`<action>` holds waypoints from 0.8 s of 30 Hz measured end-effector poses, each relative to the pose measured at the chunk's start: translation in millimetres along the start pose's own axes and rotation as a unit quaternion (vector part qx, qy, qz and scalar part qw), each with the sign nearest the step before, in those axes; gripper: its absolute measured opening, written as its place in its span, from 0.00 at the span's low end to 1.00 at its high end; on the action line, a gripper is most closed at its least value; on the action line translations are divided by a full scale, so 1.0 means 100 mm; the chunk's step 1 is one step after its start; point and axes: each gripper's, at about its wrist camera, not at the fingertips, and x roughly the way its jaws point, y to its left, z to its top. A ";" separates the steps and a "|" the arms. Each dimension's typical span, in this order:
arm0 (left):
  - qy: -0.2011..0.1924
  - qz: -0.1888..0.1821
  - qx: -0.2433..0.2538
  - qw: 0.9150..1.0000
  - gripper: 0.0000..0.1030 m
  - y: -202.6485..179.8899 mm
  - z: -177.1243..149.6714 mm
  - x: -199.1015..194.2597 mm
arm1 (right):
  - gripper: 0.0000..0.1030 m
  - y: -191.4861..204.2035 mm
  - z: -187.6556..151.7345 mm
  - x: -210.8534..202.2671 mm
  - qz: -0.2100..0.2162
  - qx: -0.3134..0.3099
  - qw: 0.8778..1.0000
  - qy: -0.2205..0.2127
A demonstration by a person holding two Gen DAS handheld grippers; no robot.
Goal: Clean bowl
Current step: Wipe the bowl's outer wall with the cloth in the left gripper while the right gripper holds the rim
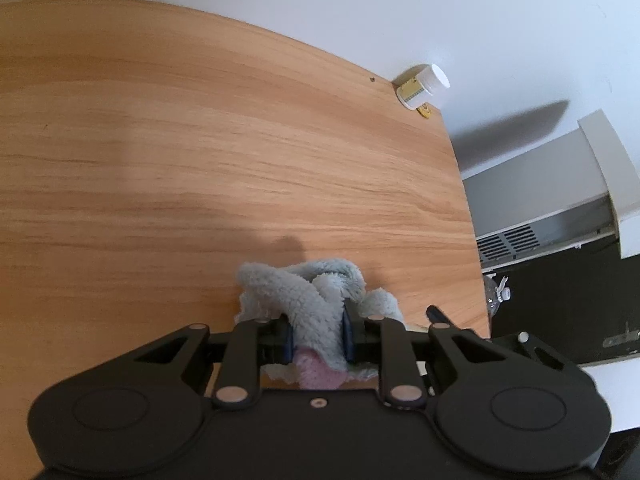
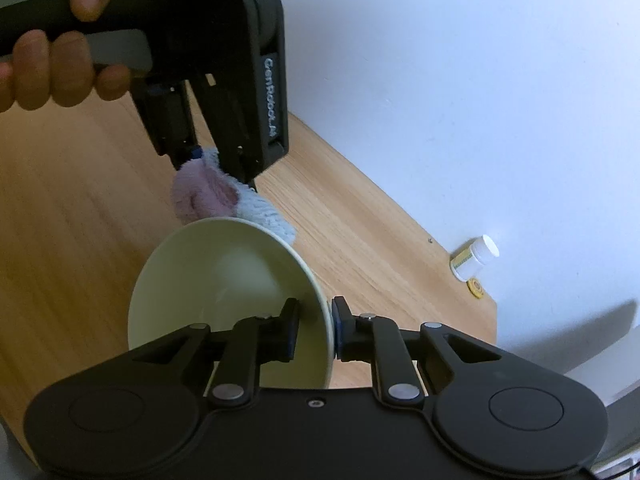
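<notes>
Looking through the left wrist view, I see my left gripper point(image 1: 316, 330) pinching a bunched grey and pink cloth point(image 1: 308, 296), wadded so plush pile faces forward for wiping. Beyond the cloth the wooden table point(image 1: 200, 140) lies bare, its right edge close by, and a small white bottle point(image 1: 424, 86) stands at the far corner, well apart.

Through the right wrist view, my right gripper point(image 2: 316, 330) clamps the rim of the pale bowl point(image 2: 224, 292), one finger inside and one outside, tipping it on edge so the hollow faces the cloth, which touches the bowl's far rim. I judge there is free room left of the bowl.
</notes>
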 end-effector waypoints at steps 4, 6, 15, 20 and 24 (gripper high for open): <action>-0.003 -0.043 0.005 0.999 0.19 -0.17 0.06 -0.05 | 0.18 -0.03 0.02 -0.03 0.002 0.012 1.000 0.005; -0.002 -0.052 0.027 0.998 0.19 -0.30 0.09 -0.03 | 0.18 -0.03 0.04 -0.05 0.003 0.015 1.000 0.006; -0.020 -0.036 0.101 0.994 0.20 -0.44 0.00 0.03 | 0.17 -0.11 -0.02 -0.13 0.012 0.054 0.998 0.010; -0.026 -0.016 0.063 0.998 0.20 -0.16 -0.03 0.01 | 0.18 -0.05 -0.01 -0.13 0.015 0.070 0.997 0.009; -0.005 0.005 0.025 1.000 0.19 0.09 -0.05 0.06 | 0.19 -0.08 -0.13 0.07 0.019 0.090 0.996 0.015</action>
